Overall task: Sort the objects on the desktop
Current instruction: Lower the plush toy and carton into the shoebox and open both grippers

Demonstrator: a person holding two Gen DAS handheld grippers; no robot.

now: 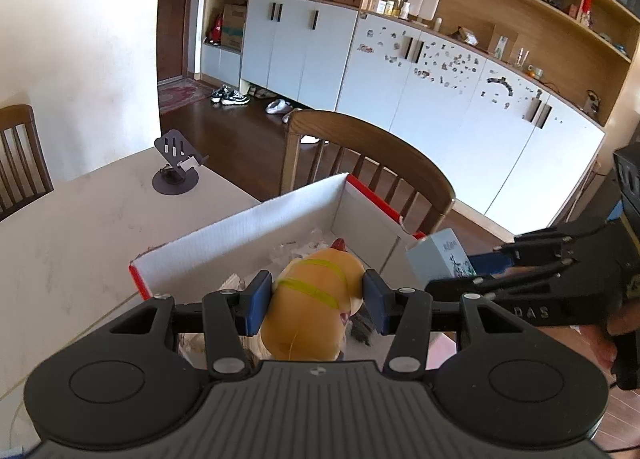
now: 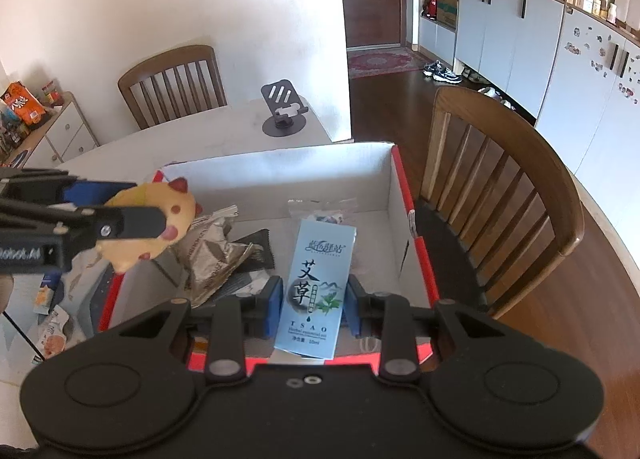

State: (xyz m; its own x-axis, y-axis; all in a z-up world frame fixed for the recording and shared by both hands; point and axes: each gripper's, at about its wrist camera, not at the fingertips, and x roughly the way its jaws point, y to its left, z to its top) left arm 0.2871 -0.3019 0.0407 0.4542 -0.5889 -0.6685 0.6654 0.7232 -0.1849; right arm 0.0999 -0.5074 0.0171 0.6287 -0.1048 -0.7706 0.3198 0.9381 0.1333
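The left gripper (image 1: 316,295) was clamped on a yellow squishy toy (image 1: 310,299) above the near-left corner of the open box (image 2: 280,163); let go there, the toy could clip the rim and perhaps roll out. The right gripper (image 2: 311,305) pinched a blue carton (image 2: 316,279) above the box, where an early release might tip it onto the crumpled wrappers (image 2: 212,251)

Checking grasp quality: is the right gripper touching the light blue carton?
Touching. The right wrist view shows the right gripper with both blue pads pressed against the light blue carton sides, no gap.
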